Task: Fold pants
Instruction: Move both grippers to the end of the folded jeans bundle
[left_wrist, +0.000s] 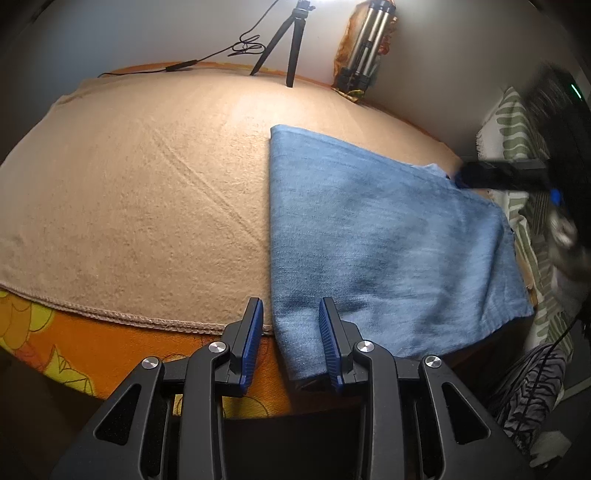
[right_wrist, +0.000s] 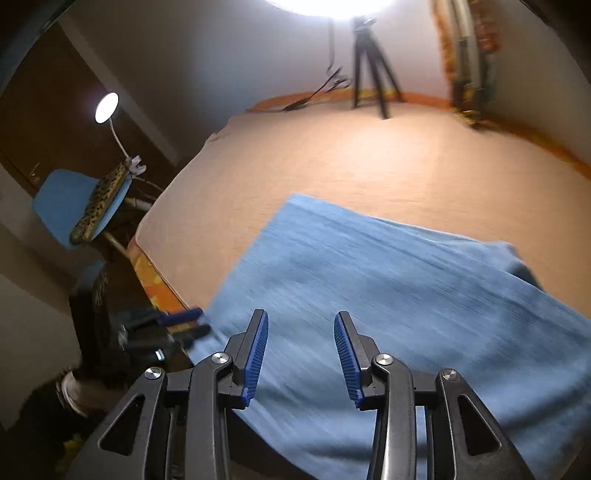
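The folded blue denim pants (left_wrist: 388, 236) lie flat on the right half of a beige blanket (left_wrist: 129, 184), their near end hanging a little over the bed's front edge. My left gripper (left_wrist: 291, 306) is at that near left corner. Its jaws stand apart with the cloth's edge between them, and the pads do not press it. In the right wrist view my right gripper (right_wrist: 301, 317) hovers open just above the pants (right_wrist: 406, 295), nothing between its fingers. From the left wrist view it shows blurred at the pants' far right edge (left_wrist: 465, 177). The left gripper (right_wrist: 181, 321) appears blurred by the bed edge.
A black tripod (left_wrist: 291, 44) and a cable (left_wrist: 221, 51) stand at the blanket's far edge, and a silver tripod (left_wrist: 364, 48) leans in the corner. An orange flowered sheet (left_wrist: 74, 343) shows along the front. A blue chair (right_wrist: 62, 206) and lamp (right_wrist: 107, 103) stand left of the bed.
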